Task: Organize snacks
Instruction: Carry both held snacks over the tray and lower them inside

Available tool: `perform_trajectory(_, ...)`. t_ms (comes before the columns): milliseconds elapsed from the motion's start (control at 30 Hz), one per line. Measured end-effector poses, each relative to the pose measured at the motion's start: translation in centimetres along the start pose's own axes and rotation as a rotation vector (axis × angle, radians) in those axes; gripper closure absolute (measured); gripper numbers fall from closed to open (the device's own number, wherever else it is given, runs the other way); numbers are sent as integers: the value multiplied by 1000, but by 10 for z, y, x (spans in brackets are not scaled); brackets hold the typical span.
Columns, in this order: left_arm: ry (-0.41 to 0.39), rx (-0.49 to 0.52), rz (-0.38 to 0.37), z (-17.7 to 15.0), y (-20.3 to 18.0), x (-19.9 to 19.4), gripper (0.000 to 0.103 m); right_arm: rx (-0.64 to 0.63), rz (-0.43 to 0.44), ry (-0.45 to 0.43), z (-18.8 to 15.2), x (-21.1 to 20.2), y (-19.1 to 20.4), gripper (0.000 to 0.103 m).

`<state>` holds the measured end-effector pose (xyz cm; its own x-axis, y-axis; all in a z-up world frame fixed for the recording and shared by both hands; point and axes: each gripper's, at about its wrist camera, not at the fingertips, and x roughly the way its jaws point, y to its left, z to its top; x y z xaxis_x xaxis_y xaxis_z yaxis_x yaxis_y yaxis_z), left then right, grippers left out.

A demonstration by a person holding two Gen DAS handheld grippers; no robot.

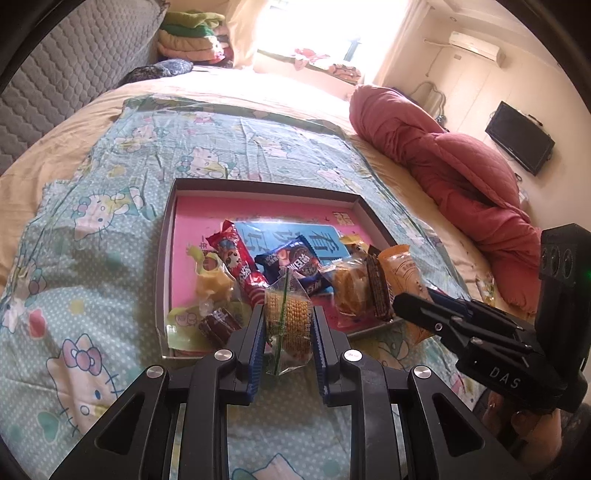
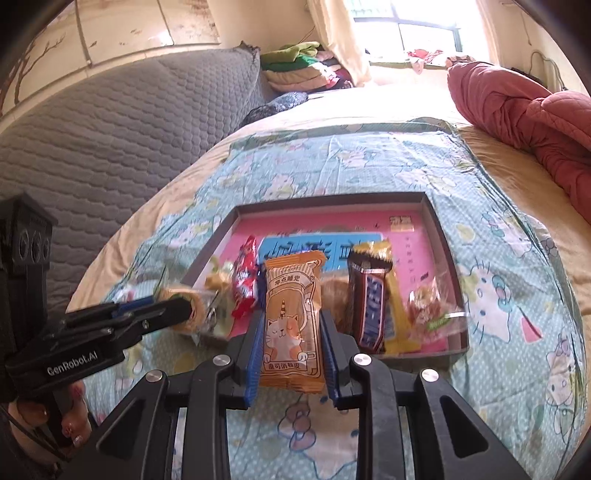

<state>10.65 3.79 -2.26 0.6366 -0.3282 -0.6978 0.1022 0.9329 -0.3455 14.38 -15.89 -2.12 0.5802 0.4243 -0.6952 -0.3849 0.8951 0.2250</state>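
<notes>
Holding both loads at the tray's (image 1: 168, 236) near edge, your left gripper (image 1: 289, 325) is clamped on the clear-wrapped cracker pack (image 1: 286, 317), your right gripper (image 2: 291, 339) on the orange cat packet (image 2: 291, 317); each packet's long axis points ahead into the tray.

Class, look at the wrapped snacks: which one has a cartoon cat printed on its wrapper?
The orange packet clamped upright in the right gripper; no other wrapper shows a cat.

Bedroom: bed (image 1: 55, 155) under bright window (image 1: 314, 26); grey quilted headboard (image 2: 92, 140) left of it, wall TV (image 1: 519, 138) and AC unit (image 1: 476, 44) right.
</notes>
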Motion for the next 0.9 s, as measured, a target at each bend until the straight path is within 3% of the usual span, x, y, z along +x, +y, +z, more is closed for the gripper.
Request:
perform_trajectory(233, 5, -26, 21, 4, 11, 18, 79, 16, -1, -17, 13, 12, -3, 74)
perform_trajectory(500, 2, -26, 6, 11, 10, 36, 79, 19, -7, -10, 20, 26, 2, 74)
perform_trajectory(900, 62, -43, -38, 9, 18, 51, 79, 28, -38, 15, 29, 44, 6, 74)
